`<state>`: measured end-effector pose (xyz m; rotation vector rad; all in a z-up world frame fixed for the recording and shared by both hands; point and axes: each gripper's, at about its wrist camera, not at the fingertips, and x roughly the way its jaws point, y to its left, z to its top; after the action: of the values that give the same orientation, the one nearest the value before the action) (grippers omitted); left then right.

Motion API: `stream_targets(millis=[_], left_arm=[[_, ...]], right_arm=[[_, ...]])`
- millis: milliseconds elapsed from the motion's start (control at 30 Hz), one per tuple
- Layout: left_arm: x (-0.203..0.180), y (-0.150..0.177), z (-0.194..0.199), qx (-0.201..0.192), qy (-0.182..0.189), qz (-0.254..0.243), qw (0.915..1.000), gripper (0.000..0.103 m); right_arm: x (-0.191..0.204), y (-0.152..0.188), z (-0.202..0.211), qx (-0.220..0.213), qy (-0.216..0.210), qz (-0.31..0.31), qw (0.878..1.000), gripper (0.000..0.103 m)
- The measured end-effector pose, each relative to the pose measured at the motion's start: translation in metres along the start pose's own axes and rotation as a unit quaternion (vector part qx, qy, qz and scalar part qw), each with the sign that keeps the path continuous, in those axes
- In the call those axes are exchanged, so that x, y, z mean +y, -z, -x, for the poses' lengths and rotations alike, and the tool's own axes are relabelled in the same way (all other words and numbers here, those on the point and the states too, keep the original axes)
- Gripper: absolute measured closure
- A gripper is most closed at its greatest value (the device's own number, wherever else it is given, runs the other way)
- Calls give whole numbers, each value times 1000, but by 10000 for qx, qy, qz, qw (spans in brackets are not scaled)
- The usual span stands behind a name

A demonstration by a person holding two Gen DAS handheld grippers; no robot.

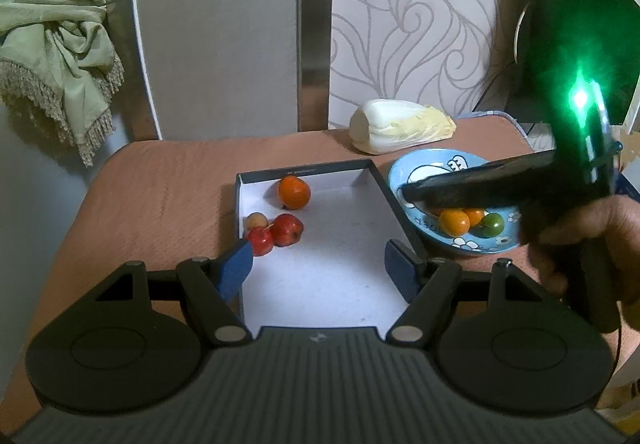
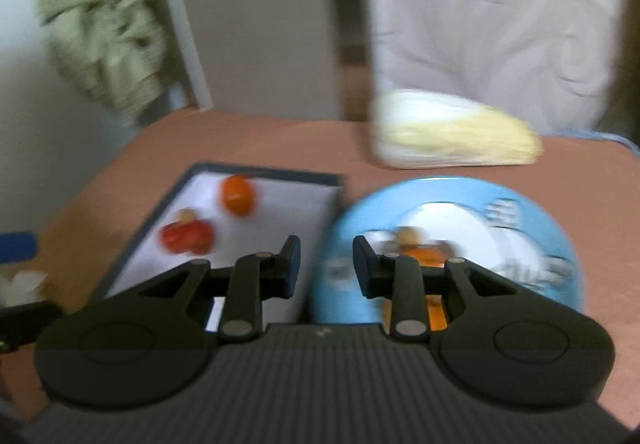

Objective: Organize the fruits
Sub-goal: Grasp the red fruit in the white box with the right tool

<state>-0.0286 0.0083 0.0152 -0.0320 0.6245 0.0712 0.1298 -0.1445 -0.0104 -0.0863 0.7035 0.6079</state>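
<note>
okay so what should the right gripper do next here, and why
Probably lower the right gripper into the blue plate toward an orange fruit. Its jaws are open and empty above the plate, and other fruits already sit in the box.

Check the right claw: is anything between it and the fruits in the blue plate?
Nothing visible blocks it. The right claw hangs open above the blue plate, whose fruits lie uncovered beneath it. The box wall stands to the plate's left.
</note>
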Motion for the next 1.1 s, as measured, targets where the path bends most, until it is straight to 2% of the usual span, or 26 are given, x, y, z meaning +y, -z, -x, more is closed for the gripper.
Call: stream_targets(millis=[167, 267, 467, 667, 733, 967, 1100], left_arm=[[9, 3, 3, 15, -68, 76, 9999, 26], [15, 5, 6, 30, -149, 148, 9998, 26], [27, 10, 13, 69, -342, 329, 9988, 26], [38, 17, 17, 129, -521, 503, 9973, 26], [40, 18, 18, 131, -555, 534, 9969, 26], [39, 19, 17, 153, -530, 501, 9972, 26], [34, 18, 15, 175, -452, 416, 9980, 26]], right_arm=[[45, -7, -25, 377, -544, 606, 9960, 71], [64, -11, -42, 626, -610, 960, 9915, 72], [84, -16, -72, 1012, -747, 1238, 9843, 72], [100, -14, -92, 985, -661, 1452, 9823, 70], [101, -13, -95, 940, -616, 1487, 9825, 72], [98, -12, -97, 888, -513, 1357, 9854, 72], [100, -13, -100, 831, -425, 1337, 9866, 65]])
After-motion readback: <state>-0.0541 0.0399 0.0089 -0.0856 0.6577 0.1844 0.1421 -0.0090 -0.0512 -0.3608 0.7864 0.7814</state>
